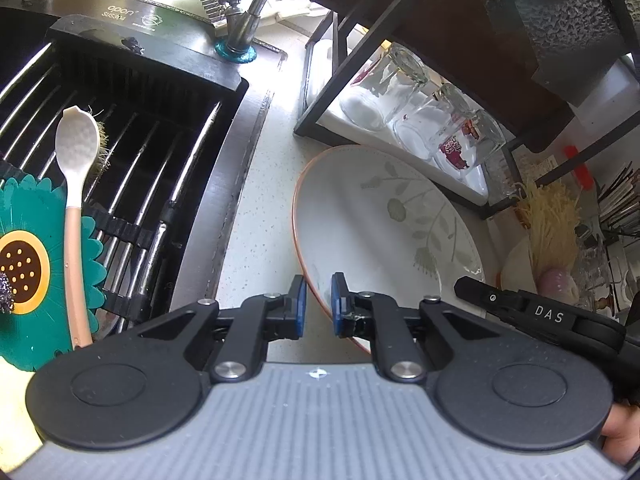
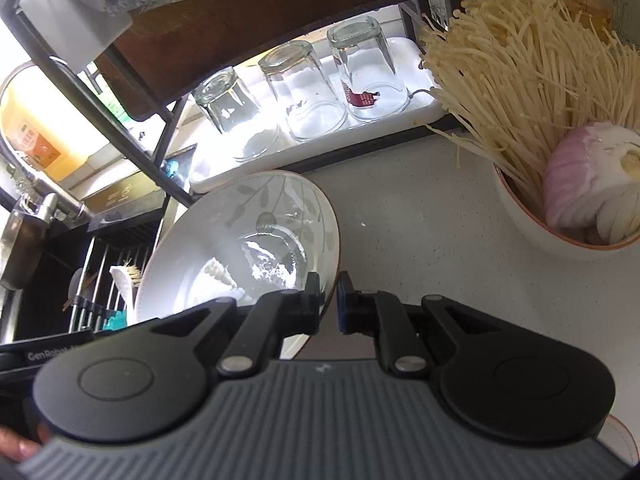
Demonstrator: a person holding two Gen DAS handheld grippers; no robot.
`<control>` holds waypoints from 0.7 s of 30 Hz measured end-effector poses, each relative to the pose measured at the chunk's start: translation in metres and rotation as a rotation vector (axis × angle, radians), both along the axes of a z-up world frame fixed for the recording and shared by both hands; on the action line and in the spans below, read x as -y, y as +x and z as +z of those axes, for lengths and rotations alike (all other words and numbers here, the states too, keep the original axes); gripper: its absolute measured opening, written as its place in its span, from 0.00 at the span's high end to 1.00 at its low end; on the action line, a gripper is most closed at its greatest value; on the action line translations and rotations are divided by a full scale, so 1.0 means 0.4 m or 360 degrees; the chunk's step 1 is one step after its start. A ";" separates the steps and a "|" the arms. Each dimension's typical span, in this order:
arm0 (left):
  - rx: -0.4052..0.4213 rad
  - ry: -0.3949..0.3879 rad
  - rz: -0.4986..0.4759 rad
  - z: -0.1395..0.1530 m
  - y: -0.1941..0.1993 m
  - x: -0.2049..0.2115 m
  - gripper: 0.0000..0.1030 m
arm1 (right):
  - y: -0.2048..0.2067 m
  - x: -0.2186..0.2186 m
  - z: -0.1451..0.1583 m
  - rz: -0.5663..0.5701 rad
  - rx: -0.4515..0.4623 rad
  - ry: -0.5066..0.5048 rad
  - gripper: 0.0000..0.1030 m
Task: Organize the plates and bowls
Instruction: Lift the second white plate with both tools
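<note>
- The plate [image 1: 384,232], white with a leaf pattern and an orange rim, is seen on the desk [image 1: 256,208] between the sink [image 1: 120,168] and the rack of upturned glasses [image 1: 424,120]; it appears tilted, its far edge near the rack's base.
- Its near left rim runs between the fingers of the left tool [image 1: 319,304]; the blue pads stand a little apart on either side of the rim, and whether they press it cannot be told.
- Its right rim passes between the fingers of the right tool [image 2: 329,300], whose pads are likewise narrowly apart astride the edge [image 2: 320,240]; contact cannot be confirmed.
- The plate is thus flanked on opposite edges, lying ahead of both tools, neither clearly nearer.
- The coming move is judged to depend on both grips being closed evenly, so the plate is lifted level.
- A bowl [image 2: 560,236] of enoki mushrooms and cut onion stands well apart to the right, near the lifting path.
</note>
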State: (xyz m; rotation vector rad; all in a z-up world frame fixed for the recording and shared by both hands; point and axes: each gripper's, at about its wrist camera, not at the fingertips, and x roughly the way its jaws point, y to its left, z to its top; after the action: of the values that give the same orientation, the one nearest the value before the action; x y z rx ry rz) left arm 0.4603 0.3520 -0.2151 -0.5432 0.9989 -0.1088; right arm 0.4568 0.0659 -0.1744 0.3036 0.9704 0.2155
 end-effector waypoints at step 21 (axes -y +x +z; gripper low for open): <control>0.0057 0.0054 -0.0147 0.117 -0.098 0.085 0.85 | -0.131 0.047 0.110 0.0004 0.0170 -0.0108 0.89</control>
State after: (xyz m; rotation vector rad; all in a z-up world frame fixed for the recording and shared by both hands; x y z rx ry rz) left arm 0.4210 0.3179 -0.1681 -0.4630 0.9893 -0.1828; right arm 0.4044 0.0470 -0.1305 0.2264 0.8704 0.1987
